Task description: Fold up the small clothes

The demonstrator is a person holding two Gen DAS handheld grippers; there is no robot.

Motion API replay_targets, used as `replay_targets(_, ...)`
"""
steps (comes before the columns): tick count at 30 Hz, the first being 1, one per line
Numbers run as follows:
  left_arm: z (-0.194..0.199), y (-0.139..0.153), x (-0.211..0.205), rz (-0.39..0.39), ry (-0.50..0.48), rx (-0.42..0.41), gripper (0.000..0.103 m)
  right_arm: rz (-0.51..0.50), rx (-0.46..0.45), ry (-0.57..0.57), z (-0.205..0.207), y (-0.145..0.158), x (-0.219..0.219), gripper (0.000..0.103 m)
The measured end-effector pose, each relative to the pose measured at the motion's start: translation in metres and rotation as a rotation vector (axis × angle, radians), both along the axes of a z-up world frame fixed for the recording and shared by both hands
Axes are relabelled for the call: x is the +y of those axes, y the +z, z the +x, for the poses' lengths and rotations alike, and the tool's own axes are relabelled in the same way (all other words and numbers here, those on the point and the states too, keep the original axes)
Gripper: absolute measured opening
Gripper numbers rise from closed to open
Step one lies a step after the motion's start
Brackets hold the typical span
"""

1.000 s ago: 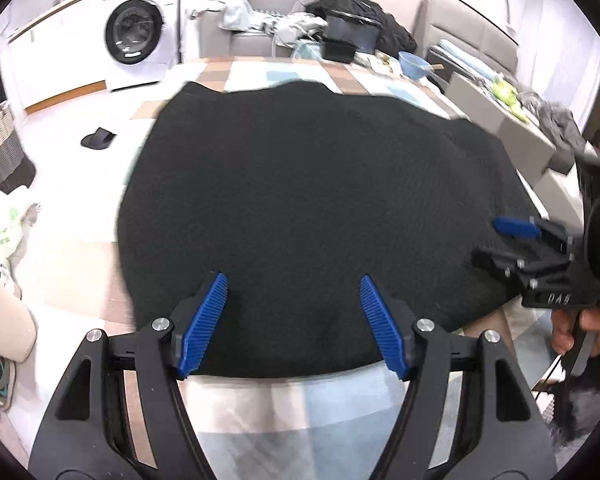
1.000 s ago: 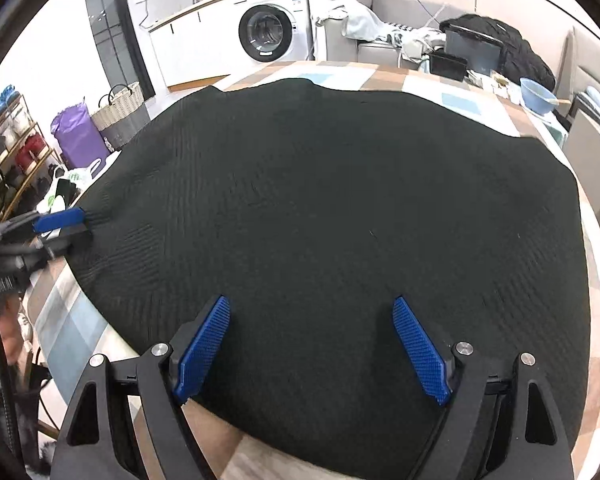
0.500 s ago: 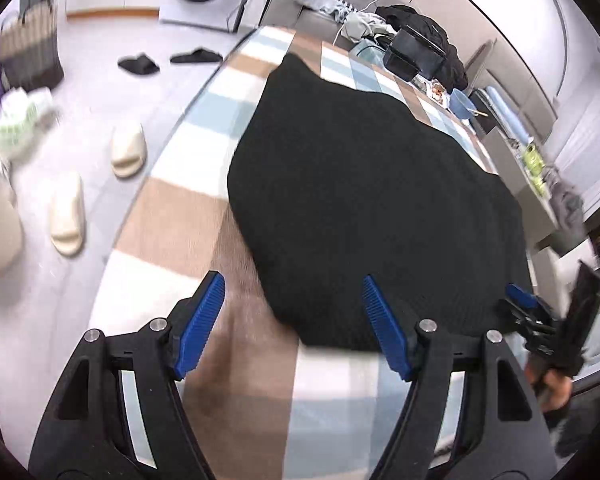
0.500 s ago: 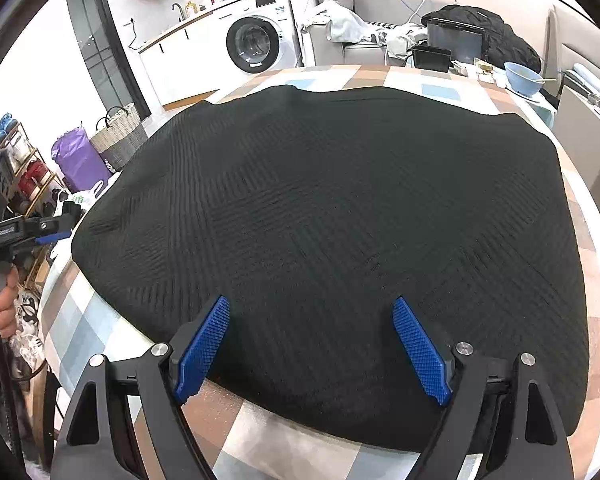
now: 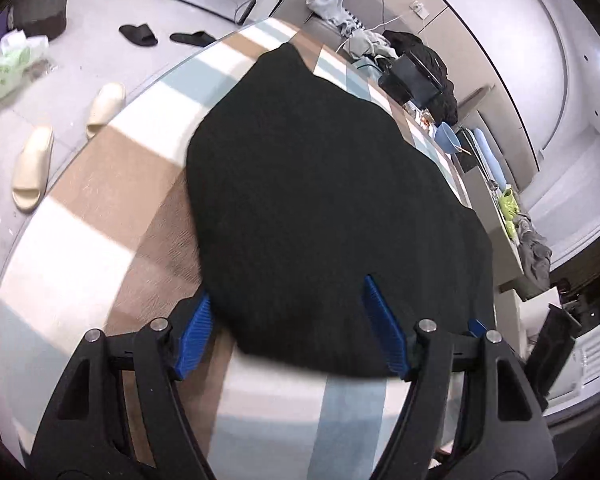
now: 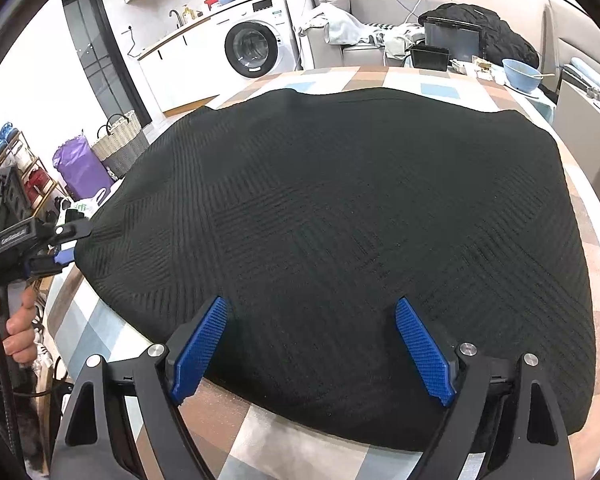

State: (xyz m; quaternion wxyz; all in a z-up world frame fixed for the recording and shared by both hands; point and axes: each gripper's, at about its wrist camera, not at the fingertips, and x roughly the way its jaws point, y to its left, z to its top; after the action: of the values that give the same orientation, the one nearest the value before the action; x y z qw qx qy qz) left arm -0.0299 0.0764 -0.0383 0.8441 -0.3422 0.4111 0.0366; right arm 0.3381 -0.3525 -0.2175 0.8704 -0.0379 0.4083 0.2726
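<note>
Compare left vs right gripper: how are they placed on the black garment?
The left gripper sits at a corner of the black garment, one finger beside its edge on the checked cloth. The right gripper straddles the near hem, both fingers over fabric. The left's fingers have just narrowed, the right's widened. Both are open and grip nothing.
</note>
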Motion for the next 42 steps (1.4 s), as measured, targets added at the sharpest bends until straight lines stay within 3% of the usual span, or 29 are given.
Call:
replay_targets(2,0.008,-0.003,-0.005,0.026,0.034,-0.018,0.053,-0.001,-0.005,0.004,0.000,0.000,0.001,0.088)
replay_targets(4,0.016,-0.006,-0.007,0.063,0.063,-0.024,0.026,0.000,-0.007,0.003,-0.001,-0.001,0.001,0.088)
replay_targets(9,0.019,-0.002,-0.007,0.094,0.113,-0.079,0.015,0.012,-0.005,0.007,-0.002,-0.002,-0.002,0.088)
replay_targets(17,0.020,0.017,-0.026,0.265,0.057,-0.100,0.013,0.056,0.021,-0.001,0.000,0.003,-0.011,0.089)
replay_targets(22,0.036,0.055,-0.060,0.374,-0.023,-0.185,0.013,0.107,0.051,-0.006,0.004,0.003,-0.018,0.088)
replay_targets(26,0.054,0.084,-0.107,0.441,-0.158,-0.276,0.012,0.097,0.039,0.001,0.003,0.003,-0.016,0.088)
replay_targets(31,0.076,0.098,-0.184,0.459,-0.412,-0.356,0.009,0.097,0.036,0.004,0.001,0.003,-0.016,0.088)
replay_targets(37,0.086,0.065,-0.250,0.442,-0.682,-0.274,0.010,0.111,0.047,0.002,0.005,0.005,-0.023,0.089)
replay_targets(39,0.082,0.056,-0.257,0.433,-0.709,-0.238,0.012,0.108,0.050,-0.012,0.006,0.008,-0.026,0.089)
replay_targets(42,0.080,0.048,-0.255,0.394,-0.740,-0.229,0.026,0.120,0.054,-0.058,0.010,0.014,-0.040,0.089)
